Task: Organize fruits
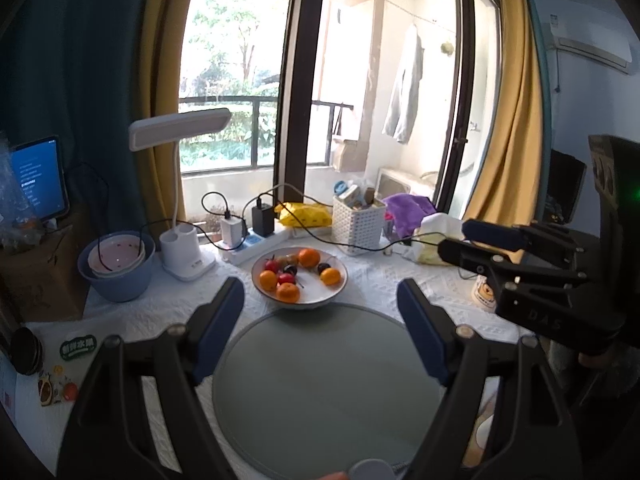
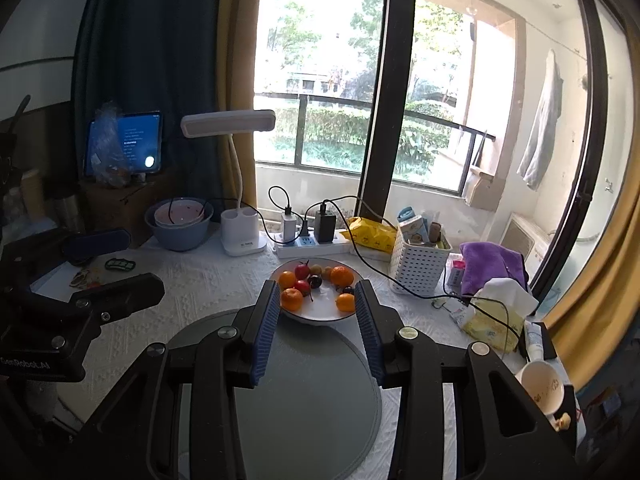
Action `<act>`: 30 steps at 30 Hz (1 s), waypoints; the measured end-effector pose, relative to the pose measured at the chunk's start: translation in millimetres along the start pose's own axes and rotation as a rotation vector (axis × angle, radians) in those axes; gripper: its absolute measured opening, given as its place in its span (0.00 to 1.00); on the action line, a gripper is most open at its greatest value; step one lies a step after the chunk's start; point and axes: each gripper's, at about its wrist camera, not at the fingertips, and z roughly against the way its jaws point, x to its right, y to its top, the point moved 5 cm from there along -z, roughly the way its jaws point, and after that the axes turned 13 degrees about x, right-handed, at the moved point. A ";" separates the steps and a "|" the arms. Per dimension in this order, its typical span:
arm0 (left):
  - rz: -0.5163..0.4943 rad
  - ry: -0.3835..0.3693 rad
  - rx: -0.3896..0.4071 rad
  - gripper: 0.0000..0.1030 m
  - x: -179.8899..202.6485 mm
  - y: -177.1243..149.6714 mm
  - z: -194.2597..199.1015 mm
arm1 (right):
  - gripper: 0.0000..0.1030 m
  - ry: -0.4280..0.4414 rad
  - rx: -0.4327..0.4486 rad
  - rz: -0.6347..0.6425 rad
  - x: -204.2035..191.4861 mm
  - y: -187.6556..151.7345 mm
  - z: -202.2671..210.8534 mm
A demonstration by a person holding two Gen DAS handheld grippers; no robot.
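The grey round mat (image 1: pixel 320 392) is left bare, so free passage is given across it toward the fruit plate (image 1: pixel 300 300) at 12 o'clock. The plate's 10 o'clock side is blocked by the lamp base (image 1: pixel 184 252) and blue bowl (image 1: pixel 120 276). Its 2 o'clock side is crossed by a black cable (image 2: pixel 400 280) beside the white basket (image 2: pixel 418 268).

The tablet (image 2: pixel 124 142) text is too small to read.
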 end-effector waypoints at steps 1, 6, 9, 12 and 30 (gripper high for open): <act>-0.001 -0.005 0.011 0.77 1.6 -0.6 5.1 | 0.40 -0.001 0.004 0.000 -0.9 -0.5 3.4; -0.015 0.016 0.044 0.78 6.6 -0.5 23.8 | 0.40 -0.016 0.032 -0.009 -3.7 -3.1 24.6; -0.022 0.023 0.063 0.78 10.5 -0.7 36.2 | 0.43 -0.034 0.048 -0.015 -3.4 -4.7 36.8; -0.032 0.047 0.080 0.79 12.4 -4.2 47.0 | 0.58 -0.049 0.072 -0.042 -1.6 -8.3 51.7; -0.032 0.091 0.117 0.93 14.3 -7.6 65.3 | 0.59 -0.073 0.075 -0.084 7.0 -29.6 72.1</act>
